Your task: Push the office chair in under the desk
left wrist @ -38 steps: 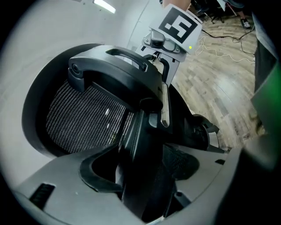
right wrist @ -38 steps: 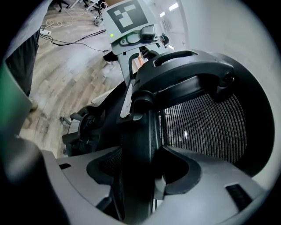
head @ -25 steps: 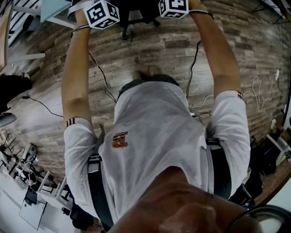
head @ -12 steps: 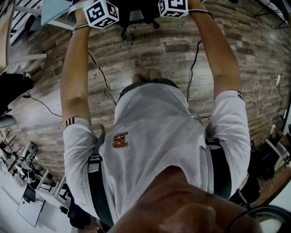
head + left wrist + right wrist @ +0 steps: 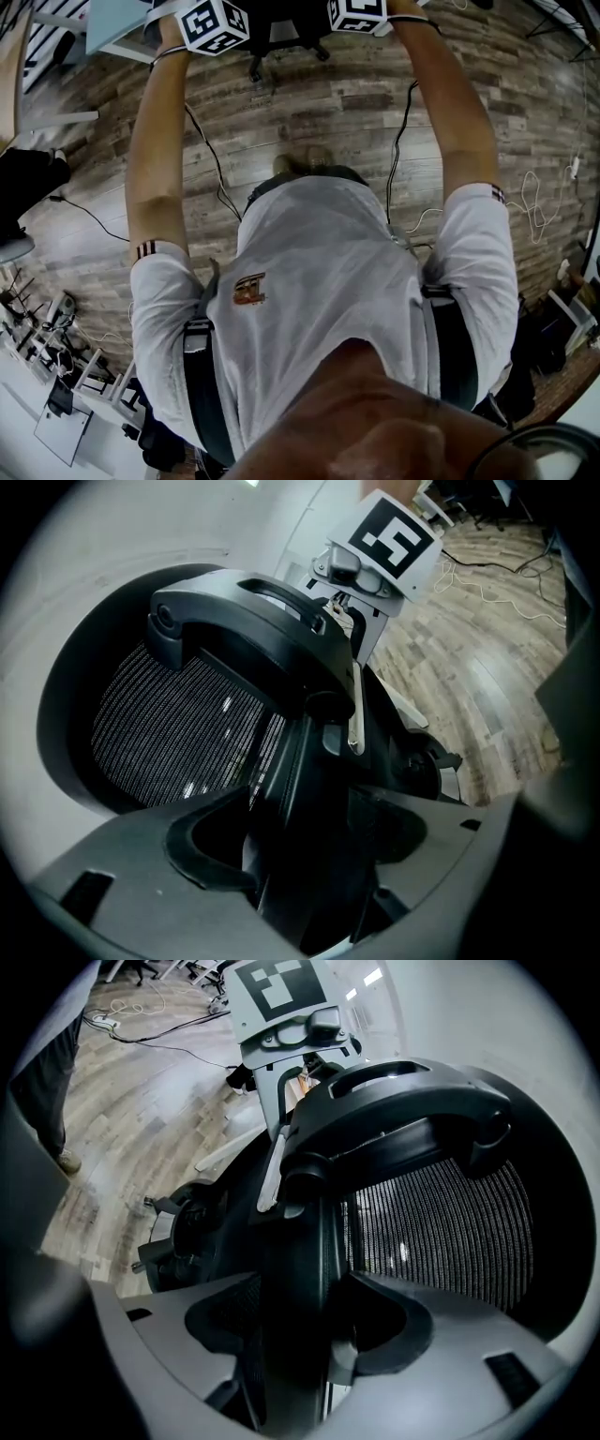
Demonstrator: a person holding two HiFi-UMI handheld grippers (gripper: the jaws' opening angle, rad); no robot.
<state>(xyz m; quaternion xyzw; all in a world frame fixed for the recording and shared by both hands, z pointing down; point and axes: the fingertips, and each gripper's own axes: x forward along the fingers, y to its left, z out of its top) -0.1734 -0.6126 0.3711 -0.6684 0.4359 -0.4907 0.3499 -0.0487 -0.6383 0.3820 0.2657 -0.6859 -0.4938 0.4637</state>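
The black office chair's mesh backrest (image 5: 178, 733) fills the left gripper view, and its mesh (image 5: 441, 1232) fills the right gripper view. My left gripper (image 5: 300, 850) is shut on the backrest's upright frame edge, and my right gripper (image 5: 300, 1330) clamps the same frame from the other side. In the head view both arms reach forward. Only the left marker cube (image 5: 214, 23) and right marker cube (image 5: 356, 13) show at the top, with the chair's wheeled base (image 5: 281, 42) between them. The pale desk (image 5: 117, 19) lies at the top left.
Black cables (image 5: 211, 150) trail over the wood floor, with a white cable and power strip (image 5: 570, 155) at the right. A dark bag (image 5: 23, 183) lies at the left. Equipment and stands (image 5: 66, 394) crowd the lower left. A trouser leg and shoe (image 5: 64, 1159) stand behind the chair.
The arms and chair base have edged slightly forward towards the desk, and a foot has stepped up under the torso. Both grippers keep their hold on the backrest.
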